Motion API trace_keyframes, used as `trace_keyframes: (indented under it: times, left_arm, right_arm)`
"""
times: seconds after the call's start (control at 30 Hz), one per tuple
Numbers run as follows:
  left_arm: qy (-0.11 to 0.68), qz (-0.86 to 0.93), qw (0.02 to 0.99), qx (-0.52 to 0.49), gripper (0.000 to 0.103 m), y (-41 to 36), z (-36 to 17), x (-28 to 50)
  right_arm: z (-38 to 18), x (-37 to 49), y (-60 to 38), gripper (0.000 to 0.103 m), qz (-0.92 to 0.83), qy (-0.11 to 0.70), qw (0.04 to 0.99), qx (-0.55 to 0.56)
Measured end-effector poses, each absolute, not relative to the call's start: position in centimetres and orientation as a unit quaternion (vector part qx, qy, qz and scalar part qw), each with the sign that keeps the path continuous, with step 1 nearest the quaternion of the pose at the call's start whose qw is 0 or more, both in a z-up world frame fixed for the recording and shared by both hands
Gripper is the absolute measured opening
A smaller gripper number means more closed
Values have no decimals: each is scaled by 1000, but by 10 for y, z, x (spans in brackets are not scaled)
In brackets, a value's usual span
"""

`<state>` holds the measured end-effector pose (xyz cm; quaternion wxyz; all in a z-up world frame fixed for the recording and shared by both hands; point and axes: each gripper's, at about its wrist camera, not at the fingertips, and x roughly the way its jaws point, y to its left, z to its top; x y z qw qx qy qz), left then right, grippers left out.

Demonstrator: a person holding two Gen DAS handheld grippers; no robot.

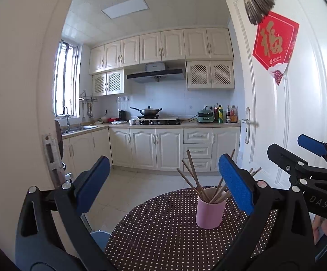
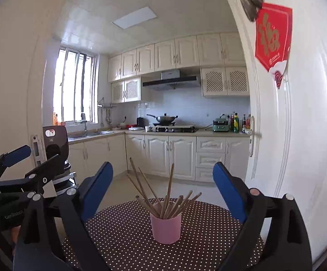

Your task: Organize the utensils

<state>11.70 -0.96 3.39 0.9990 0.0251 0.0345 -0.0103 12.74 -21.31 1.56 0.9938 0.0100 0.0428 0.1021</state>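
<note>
On dotted round table point(image 2: 122, 230) | pink cup point(image 2: 166, 227) w/ chopsticks point(image 2: 168, 194) | kitchen behind

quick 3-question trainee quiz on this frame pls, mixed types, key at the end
1. True or false: the chopsticks lie flat on the dotted table.
2. What is held between the fingers of the right gripper?
A. a chopstick
B. the pink cup
C. nothing
3. Fill in: the chopsticks stand in a ____ cup.

Key
1. False. They stand fanned out in the cup.
2. C. Its jaws are wide open, with the cup beyond them on the table. The left gripper is open and empty too.
3. Pink.
</note>
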Motion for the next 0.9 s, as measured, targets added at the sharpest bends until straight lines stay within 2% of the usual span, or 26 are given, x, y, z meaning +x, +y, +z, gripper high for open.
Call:
trace_keyframes:
  times: [0.9]
  left_arm:
    - [26,-6,999,41,95,-13,21,38]
  right_arm:
    - [-10,44,-215,94,52,41,998,22]
